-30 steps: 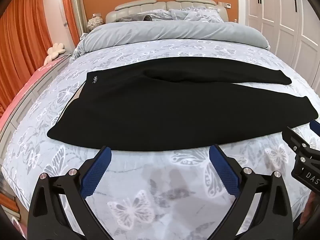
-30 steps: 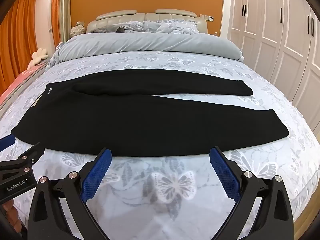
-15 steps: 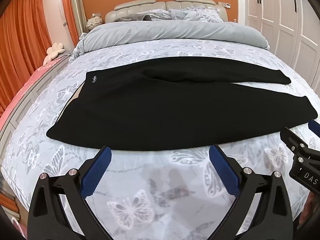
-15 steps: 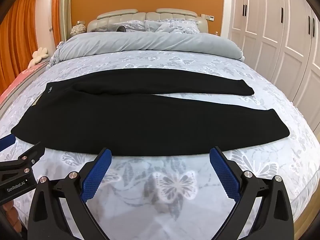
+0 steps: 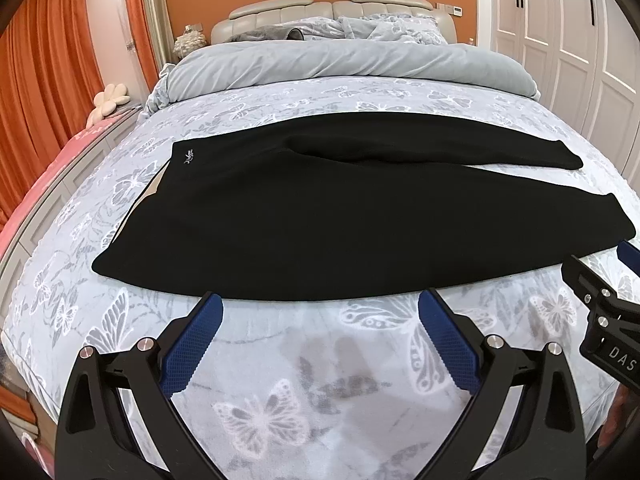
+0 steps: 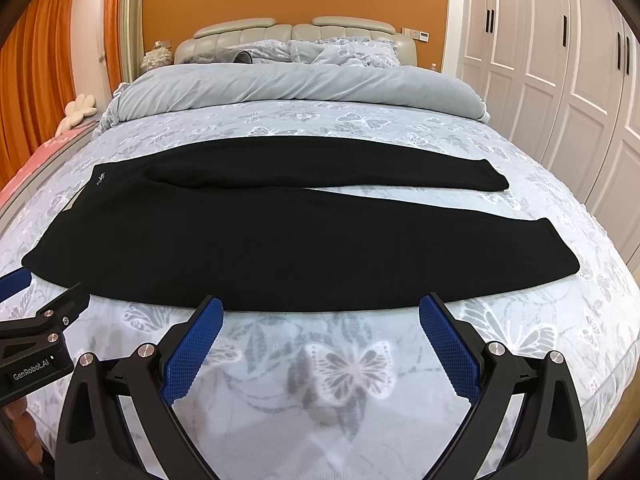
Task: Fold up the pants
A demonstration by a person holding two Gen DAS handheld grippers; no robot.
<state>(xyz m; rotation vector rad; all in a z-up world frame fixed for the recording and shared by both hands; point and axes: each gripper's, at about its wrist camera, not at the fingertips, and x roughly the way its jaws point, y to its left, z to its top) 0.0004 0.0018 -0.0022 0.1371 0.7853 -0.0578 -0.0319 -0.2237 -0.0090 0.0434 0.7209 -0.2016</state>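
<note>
Black pants [image 5: 320,220] lie flat across the bed, waistband at the left with a small white logo, the two legs spread apart toward the right. They also show in the right wrist view [image 6: 280,232]. My left gripper [image 5: 320,304] is open and empty, just short of the pants' near edge, toward the waist half. My right gripper [image 6: 320,308] is open and empty, just short of the near leg's edge. Each gripper shows at the edge of the other's view.
The bed [image 6: 348,364] has a grey butterfly-print cover. A rolled grey duvet [image 6: 288,88] and pillows lie at the headboard. White wardrobe doors [image 6: 560,80] stand at the right, orange curtains [image 5: 48,100] at the left.
</note>
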